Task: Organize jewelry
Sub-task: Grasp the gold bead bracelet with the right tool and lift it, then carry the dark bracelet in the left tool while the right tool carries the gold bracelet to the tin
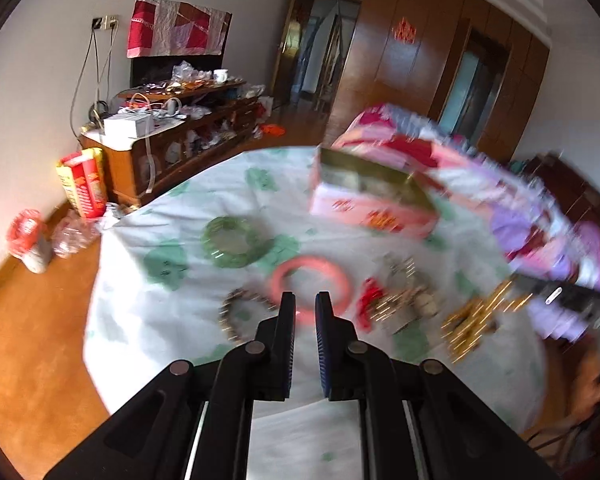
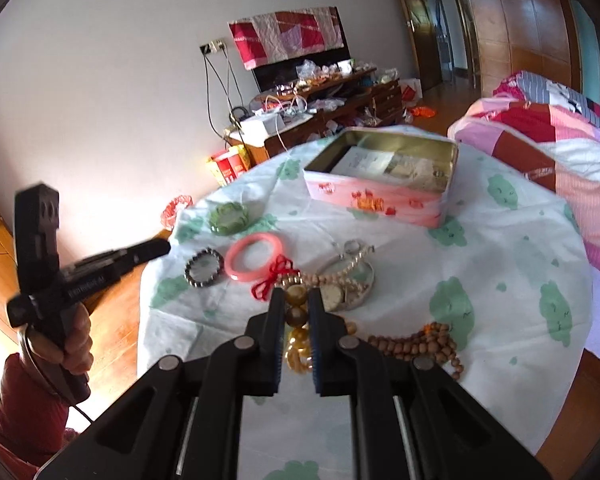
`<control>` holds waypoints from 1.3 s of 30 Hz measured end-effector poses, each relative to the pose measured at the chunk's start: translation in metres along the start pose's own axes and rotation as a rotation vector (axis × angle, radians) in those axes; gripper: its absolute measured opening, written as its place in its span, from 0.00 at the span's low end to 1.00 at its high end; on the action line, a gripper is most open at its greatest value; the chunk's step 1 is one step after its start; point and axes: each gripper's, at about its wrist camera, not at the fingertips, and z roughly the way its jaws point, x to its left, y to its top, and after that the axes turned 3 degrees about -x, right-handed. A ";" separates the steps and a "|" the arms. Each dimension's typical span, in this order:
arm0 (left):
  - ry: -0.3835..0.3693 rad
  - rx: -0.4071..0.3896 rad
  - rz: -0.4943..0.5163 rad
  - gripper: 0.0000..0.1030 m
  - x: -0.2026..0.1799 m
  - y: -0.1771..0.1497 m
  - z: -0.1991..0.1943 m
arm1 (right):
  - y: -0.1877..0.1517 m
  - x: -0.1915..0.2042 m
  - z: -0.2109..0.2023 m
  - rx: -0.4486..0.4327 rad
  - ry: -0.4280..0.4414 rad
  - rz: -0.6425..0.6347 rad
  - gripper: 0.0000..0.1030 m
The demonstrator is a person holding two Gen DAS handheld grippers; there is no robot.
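Squarely between right tool (image 2: 294,300) tips: amber beads (image 2: 296,316)

Bare tablecloth (image 2: 512,272) lies open along the table's right edge. The tin (image 2: 384,196) blocks the far edge; jewelry clutter (image 2: 340,280) fills the middle.

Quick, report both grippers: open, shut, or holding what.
Left gripper: open a little, holding nothing, above the pink bangle.
Right gripper: open a little, fingers either side of the amber beads; grip cannot be told.
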 end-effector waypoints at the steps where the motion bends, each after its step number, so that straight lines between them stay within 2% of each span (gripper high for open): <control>1: 0.035 0.014 0.015 0.09 0.001 -0.002 0.004 | 0.002 0.002 -0.001 -0.007 0.008 -0.001 0.13; 3: 0.083 0.052 0.020 0.10 0.008 -0.006 0.015 | 0.007 0.006 -0.004 -0.021 0.035 -0.003 0.13; 5: 0.084 0.073 -0.008 0.14 0.017 -0.007 0.024 | 0.015 0.015 -0.006 -0.036 0.053 -0.026 0.13; 6: 0.075 0.081 -0.021 0.25 0.021 -0.008 0.028 | 0.018 0.018 -0.008 -0.046 0.059 -0.036 0.13; 7: 0.075 0.098 -0.036 0.41 0.026 -0.008 0.035 | 0.021 0.021 -0.008 -0.054 0.066 -0.042 0.13; 9: 0.123 0.104 -0.053 0.55 0.032 -0.006 0.044 | 0.029 0.027 -0.011 -0.076 0.079 -0.058 0.13; 11: 0.135 0.097 -0.084 0.55 0.036 -0.005 0.049 | 0.035 0.031 -0.012 -0.097 0.079 -0.071 0.13; 13: 0.082 0.108 -0.126 0.55 0.041 -0.002 0.060 | 0.041 0.030 -0.011 -0.103 0.091 -0.062 0.13; 14: 0.094 0.119 -0.125 0.55 0.041 -0.002 0.064 | 0.044 0.029 -0.010 -0.105 0.098 -0.054 0.13; 16: 0.158 0.123 -0.076 0.43 0.034 -0.001 0.072 | 0.046 0.028 -0.009 -0.108 0.093 -0.053 0.13; 17: 0.188 0.125 -0.038 0.39 0.030 0.000 0.075 | 0.047 0.028 -0.009 -0.109 0.088 -0.056 0.13; 19: 0.268 0.136 0.073 0.24 0.018 -0.001 0.081 | 0.048 0.027 -0.007 -0.109 0.085 -0.057 0.13; 21: 0.315 0.136 0.148 0.18 0.011 -0.004 0.083 | 0.050 0.027 -0.006 -0.110 0.078 -0.062 0.13; 23: 0.318 0.119 0.134 0.10 0.014 -0.005 0.081 | 0.052 0.023 -0.006 -0.112 0.074 -0.057 0.13; 24: 0.301 0.105 0.104 0.06 0.019 -0.004 0.077 | 0.054 0.020 -0.005 -0.114 0.075 -0.050 0.13; 26: 0.223 0.079 0.021 0.06 0.028 -0.002 0.069 | 0.057 0.015 -0.006 -0.119 0.076 -0.034 0.13; 27: 0.213 0.050 0.009 0.06 0.028 -0.001 0.063 | 0.059 0.012 -0.007 -0.122 0.077 -0.028 0.13; 29: 0.205 0.011 0.012 0.06 0.023 0.003 0.053 | 0.061 0.010 -0.009 -0.129 0.072 -0.030 0.13; 33: 0.122 -0.088 -0.030 0.06 0.014 0.020 0.029 | 0.067 0.005 -0.011 -0.145 0.058 -0.039 0.13; 39: 0.021 -0.155 -0.015 0.06 -0.013 0.050 0.019 | 0.075 -0.010 -0.008 -0.159 0.042 -0.021 0.13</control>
